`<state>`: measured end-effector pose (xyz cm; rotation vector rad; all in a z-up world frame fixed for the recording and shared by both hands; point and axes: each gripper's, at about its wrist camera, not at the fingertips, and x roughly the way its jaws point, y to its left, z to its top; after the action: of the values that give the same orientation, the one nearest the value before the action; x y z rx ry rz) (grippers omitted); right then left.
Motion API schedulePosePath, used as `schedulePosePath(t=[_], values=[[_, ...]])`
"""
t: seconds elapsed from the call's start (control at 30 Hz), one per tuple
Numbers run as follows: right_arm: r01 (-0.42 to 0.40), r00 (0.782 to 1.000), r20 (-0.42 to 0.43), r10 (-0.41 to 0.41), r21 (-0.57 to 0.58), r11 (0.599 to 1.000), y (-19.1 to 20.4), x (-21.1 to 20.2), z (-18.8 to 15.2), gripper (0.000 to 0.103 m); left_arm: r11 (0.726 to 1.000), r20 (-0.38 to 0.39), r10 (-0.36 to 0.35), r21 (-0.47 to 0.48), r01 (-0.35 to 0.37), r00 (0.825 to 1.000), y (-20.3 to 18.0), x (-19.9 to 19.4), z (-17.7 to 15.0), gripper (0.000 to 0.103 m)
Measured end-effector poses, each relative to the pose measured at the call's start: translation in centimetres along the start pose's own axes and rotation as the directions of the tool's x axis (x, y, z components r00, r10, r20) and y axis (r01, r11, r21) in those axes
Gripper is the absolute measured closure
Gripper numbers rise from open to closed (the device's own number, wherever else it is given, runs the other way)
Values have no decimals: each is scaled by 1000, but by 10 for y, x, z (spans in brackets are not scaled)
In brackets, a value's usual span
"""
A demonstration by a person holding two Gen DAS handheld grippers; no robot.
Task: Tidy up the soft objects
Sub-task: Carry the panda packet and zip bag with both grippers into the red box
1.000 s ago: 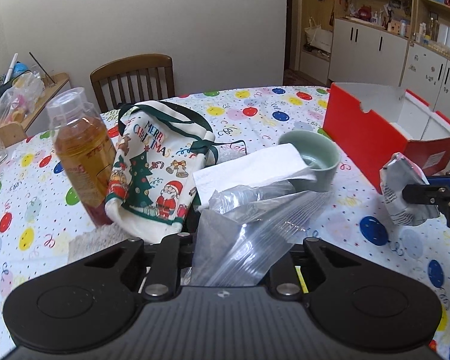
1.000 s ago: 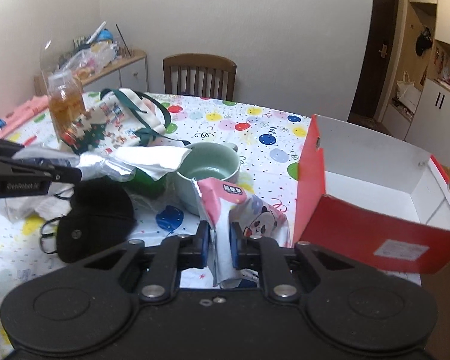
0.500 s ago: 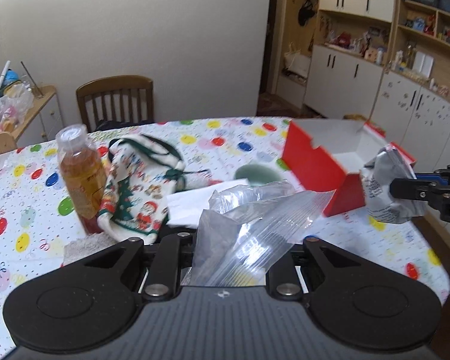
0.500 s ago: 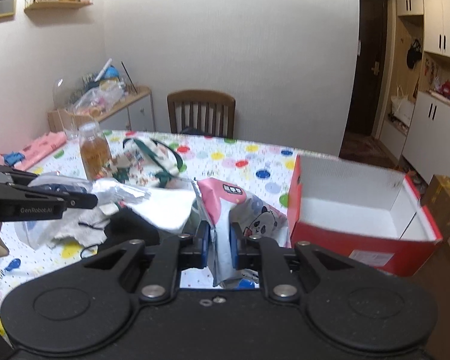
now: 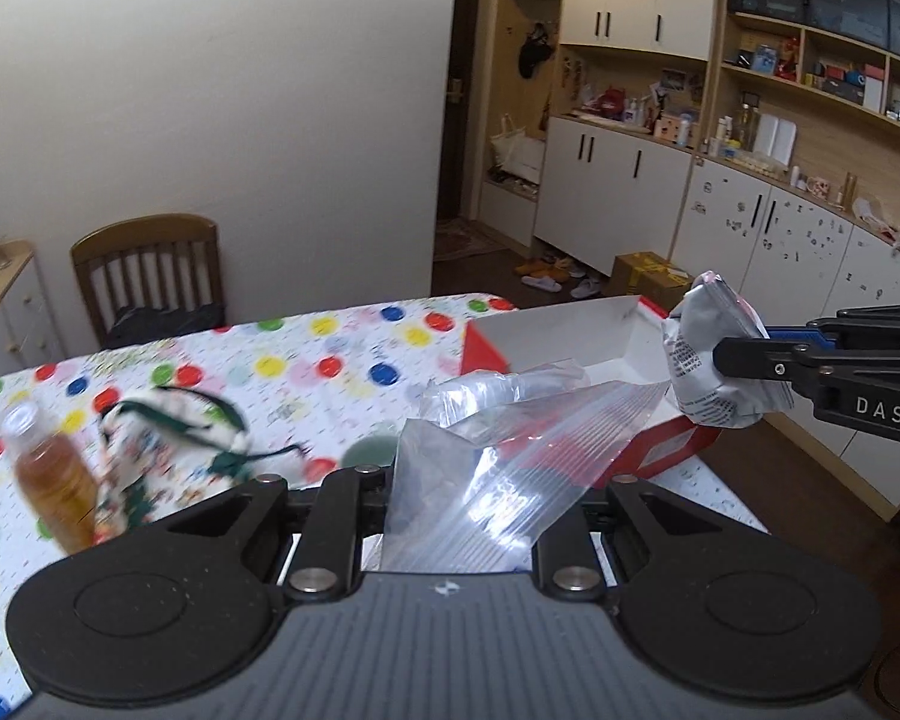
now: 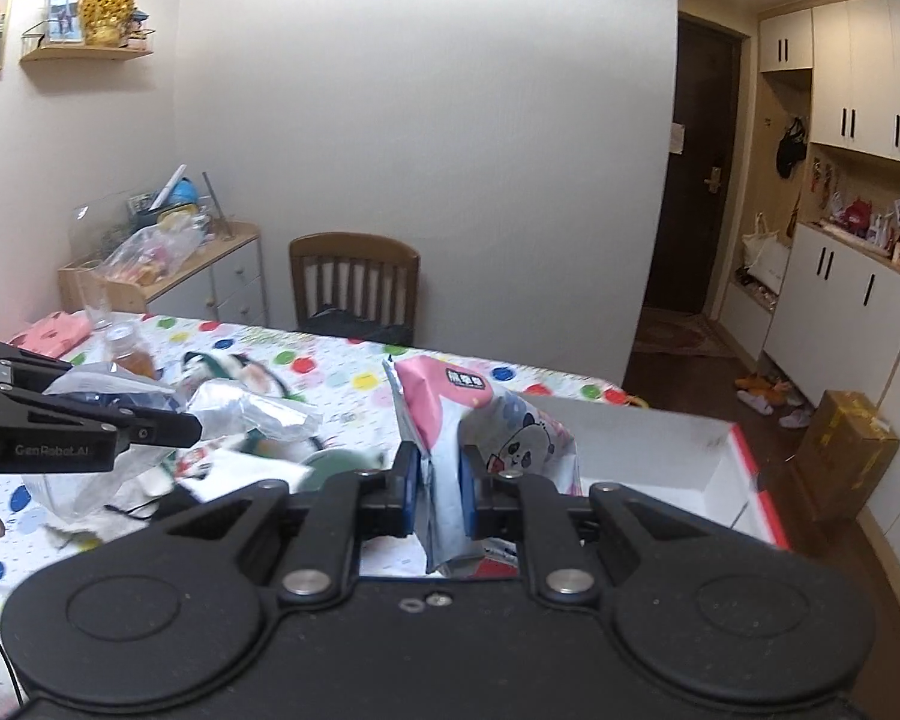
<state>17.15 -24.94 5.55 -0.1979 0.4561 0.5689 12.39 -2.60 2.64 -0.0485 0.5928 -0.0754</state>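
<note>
Two grippers: both up off the table, each pinching something soft
Left gripper (image 5: 459,480): jaws squeezed onto a clear zip bag (image 5: 498,456); the crinkly plastic sticks up and fans out to the right from between the fingers
Right gripper (image 6: 439,492): blue pads clamped on a pink-and-white snack packet (image 6: 480,420) with a little panda on it, packet standing upright in the grip
Same packet from the left camera: you only get its silver back with small print, held out in the air over the near right corner of the box
Red box (image 5: 564,339): open, white inside, sitting at the right end of the table, looks empty from what shows
Table (image 5: 342,354): white cloth with coloured dots
Left on the table: Christmas drawstring pouch (image 5: 150,450) lying next to a bottle of amber drink (image 5: 54,474), both motion-blurred
Green mug (image 6: 330,468): barely peeking out behind the gripper fingers
Background: wooden chair (image 6: 354,285) at the far side of the table, white cabinets along the right wall
</note>
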Motion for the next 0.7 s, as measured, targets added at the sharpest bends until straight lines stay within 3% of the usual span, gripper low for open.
schedulePosePath(t=[0.43,0.7], values=[[-21,999,-42,20,-14,1000,-104,44,-4,90,1000,-62,-5,10,6,998,-81,101,48,84],[-76,991,-112,72,-30,997,-155,87,-15,90,999,-100,40,10,-39,994,-121,168,71,84]])
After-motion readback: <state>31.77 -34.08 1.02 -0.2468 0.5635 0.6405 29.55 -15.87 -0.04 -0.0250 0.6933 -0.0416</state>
